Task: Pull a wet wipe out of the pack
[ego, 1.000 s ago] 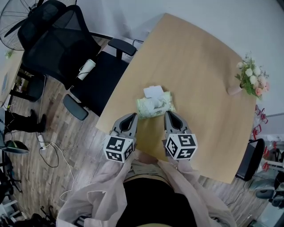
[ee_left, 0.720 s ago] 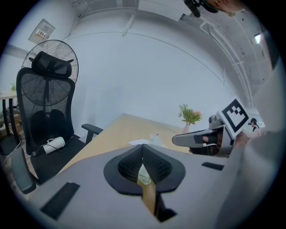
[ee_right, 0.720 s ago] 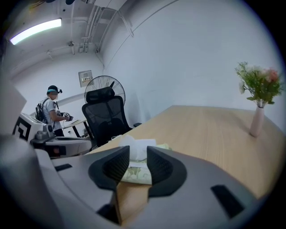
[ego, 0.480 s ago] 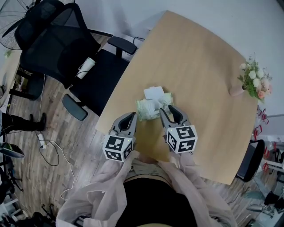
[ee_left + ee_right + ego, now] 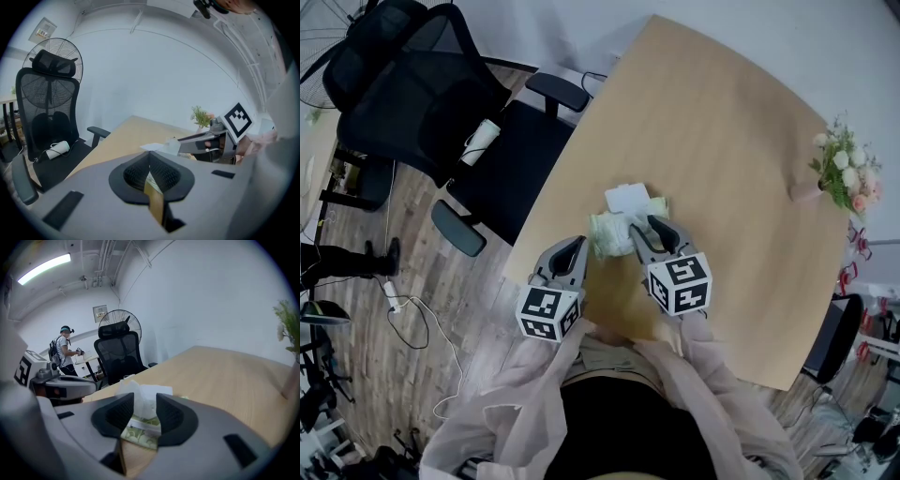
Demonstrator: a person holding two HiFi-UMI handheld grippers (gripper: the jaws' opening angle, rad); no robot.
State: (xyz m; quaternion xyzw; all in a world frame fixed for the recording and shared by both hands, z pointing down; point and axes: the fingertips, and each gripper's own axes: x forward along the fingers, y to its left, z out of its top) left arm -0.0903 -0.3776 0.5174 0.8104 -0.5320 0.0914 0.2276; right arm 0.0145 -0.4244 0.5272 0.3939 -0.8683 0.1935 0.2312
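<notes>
your right gripper [image 5: 642,226] jaws have just opened, released, with the wipe [image 5: 140,397] of the pack [image 5: 606,232] between them, near the counter [image 5: 712,141] edge on your side. your left gripper [image 5: 578,244] jaws are clenched on nothing.

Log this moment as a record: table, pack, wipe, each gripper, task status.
table: light wood
wet wipe pack: lying flat on table, lid open
wipe: white tuft sticking up from pack
left gripper: shut, empty, close to pack's edge
right gripper: jaws just opened, either side of the tuft, not pressing it
status: wipe not yet pulled out
</notes>
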